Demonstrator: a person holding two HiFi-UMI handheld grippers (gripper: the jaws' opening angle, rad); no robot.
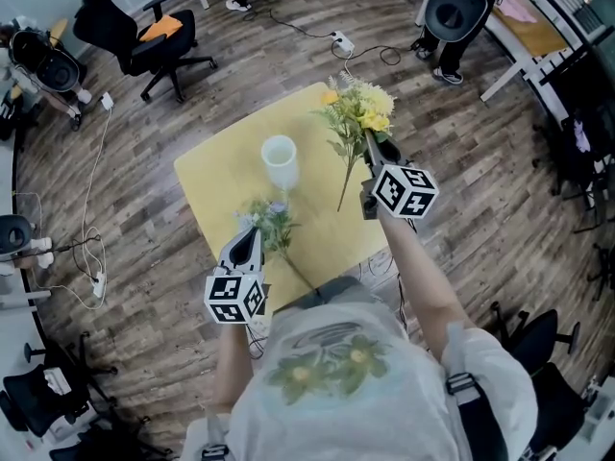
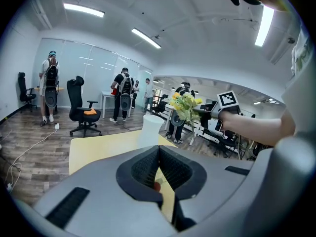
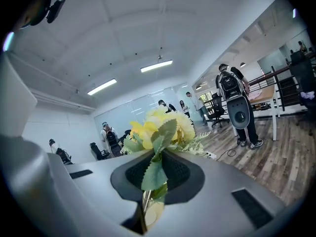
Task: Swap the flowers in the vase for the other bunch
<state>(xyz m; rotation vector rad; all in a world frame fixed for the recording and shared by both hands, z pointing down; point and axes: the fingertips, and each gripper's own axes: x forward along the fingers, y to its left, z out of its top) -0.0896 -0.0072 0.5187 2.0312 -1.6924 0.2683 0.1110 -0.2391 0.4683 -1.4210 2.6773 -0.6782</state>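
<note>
An empty white vase [image 1: 280, 161] stands upright on the yellow table [image 1: 216, 176]; the left gripper view shows the vase [image 2: 149, 130] too. My right gripper [image 1: 371, 148] is shut on the stem of a yellow bunch [image 1: 358, 109], held up in the air right of the vase, with the stem hanging below. Up close, the yellow bunch [image 3: 160, 130] rises out of the shut right gripper [image 3: 158, 154]. A pale blue and white bunch [image 1: 270, 220] lies on the table near the front edge. My left gripper [image 1: 252, 239] rests just left of it, and in its own view the left gripper [image 2: 158, 150] looks shut, with no flowers showing.
Office chairs [image 1: 144, 36] and cables [image 1: 96, 190] stand on the wooden floor around the table. People stand at the far side of the room [image 2: 122, 93]. A desk [image 1: 528, 36] is at the upper right.
</note>
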